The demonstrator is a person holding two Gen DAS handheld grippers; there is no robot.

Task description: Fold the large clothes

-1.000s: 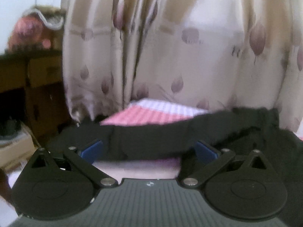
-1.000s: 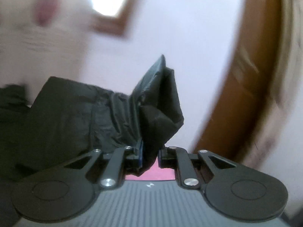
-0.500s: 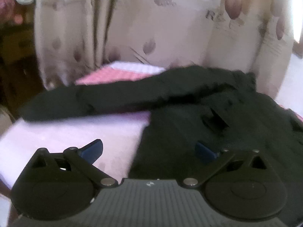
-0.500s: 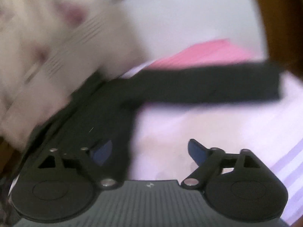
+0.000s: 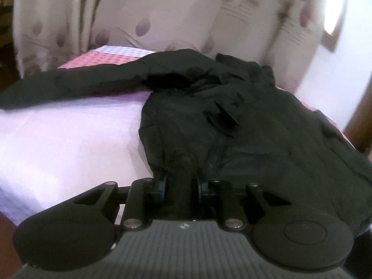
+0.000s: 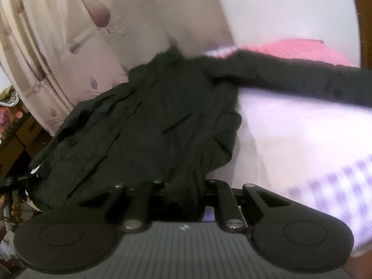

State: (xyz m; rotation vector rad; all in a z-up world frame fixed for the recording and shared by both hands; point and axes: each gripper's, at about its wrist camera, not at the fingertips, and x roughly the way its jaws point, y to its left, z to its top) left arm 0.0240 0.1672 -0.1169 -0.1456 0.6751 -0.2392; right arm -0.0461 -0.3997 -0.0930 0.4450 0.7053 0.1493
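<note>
A large black jacket (image 5: 244, 125) lies spread on a bed covered with a pale lilac sheet (image 5: 69, 144). One sleeve (image 5: 69, 83) stretches to the left in the left wrist view. The other sleeve (image 6: 302, 79) runs to the right in the right wrist view. My left gripper (image 5: 181, 184) is closing on a bunched fold of the jacket's near hem, and its blue pads press the cloth. My right gripper (image 6: 183, 193) is also closing, with dark jacket (image 6: 151, 125) fabric pinched between its jaws at the near edge.
A cream curtain (image 5: 139, 16) with mauve leaf prints hangs behind the bed. A pink checked cover (image 5: 102, 57) lies at the bed's far end. Brown wooden furniture (image 6: 21, 139) with clutter stands to the left, and a wooden frame (image 5: 359, 121) to the right.
Both grippers have come down to the jacket's near hem. The right one let go of the cloth it held up and opened. Both, open half a second ago, have now closed on the fabric.
</note>
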